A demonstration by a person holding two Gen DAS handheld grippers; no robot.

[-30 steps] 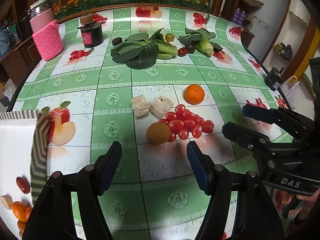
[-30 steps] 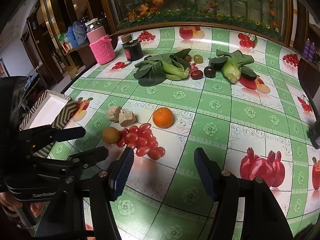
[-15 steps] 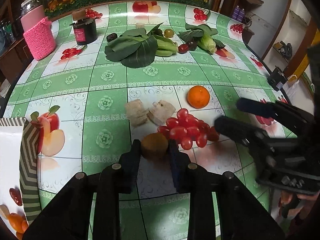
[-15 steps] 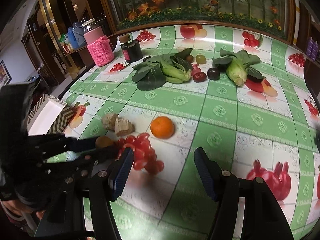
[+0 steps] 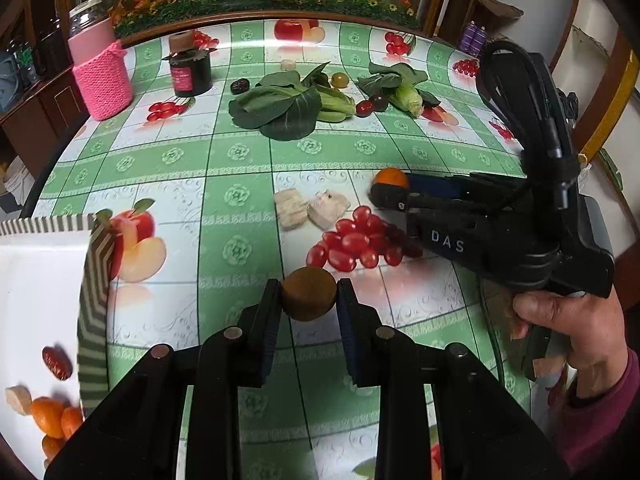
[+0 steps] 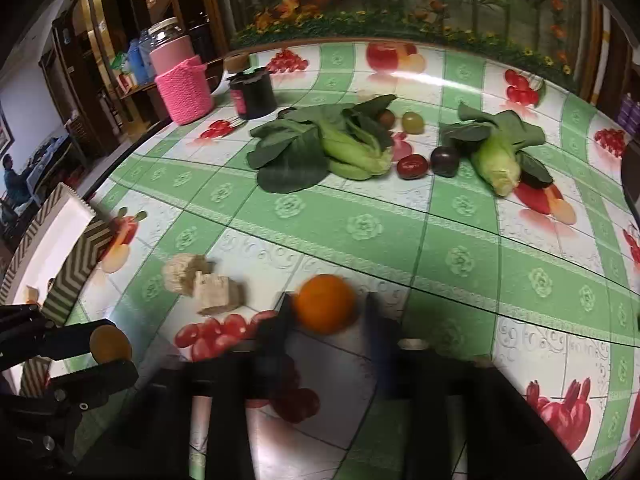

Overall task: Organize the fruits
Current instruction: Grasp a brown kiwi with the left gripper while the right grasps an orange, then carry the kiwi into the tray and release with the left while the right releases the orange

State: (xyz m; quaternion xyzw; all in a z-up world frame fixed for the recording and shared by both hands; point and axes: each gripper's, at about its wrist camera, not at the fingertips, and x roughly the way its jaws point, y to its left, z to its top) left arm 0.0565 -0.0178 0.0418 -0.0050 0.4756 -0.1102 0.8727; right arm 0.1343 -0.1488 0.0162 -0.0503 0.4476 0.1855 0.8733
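Observation:
My left gripper (image 5: 308, 300) is shut on a brown kiwi (image 5: 309, 294), held just above the tablecloth; the kiwi also shows in the right wrist view (image 6: 110, 345). My right gripper (image 6: 326, 314) has its fingers around an orange (image 6: 325, 309), blurred by motion; the orange shows past its tips in the left wrist view (image 5: 390, 177). A bunch of red cherry tomatoes (image 5: 356, 240) lies between the two. A white box with a striped rim (image 5: 92, 308) at the left holds a red date (image 5: 57, 363) and small oranges (image 5: 52, 420).
Two pale ginger chunks (image 5: 310, 208) lie beside the tomatoes. Bok choy (image 5: 288, 106), a corn cob (image 5: 406, 94), dates and plums lie farther back. A dark jar (image 5: 190, 72) and a pink knitted bottle (image 5: 102, 76) stand at the back left.
My left gripper closed on the kiwi and drew it back from the tomatoes. My right gripper moved forward over the tomatoes and narrowed around the orange.

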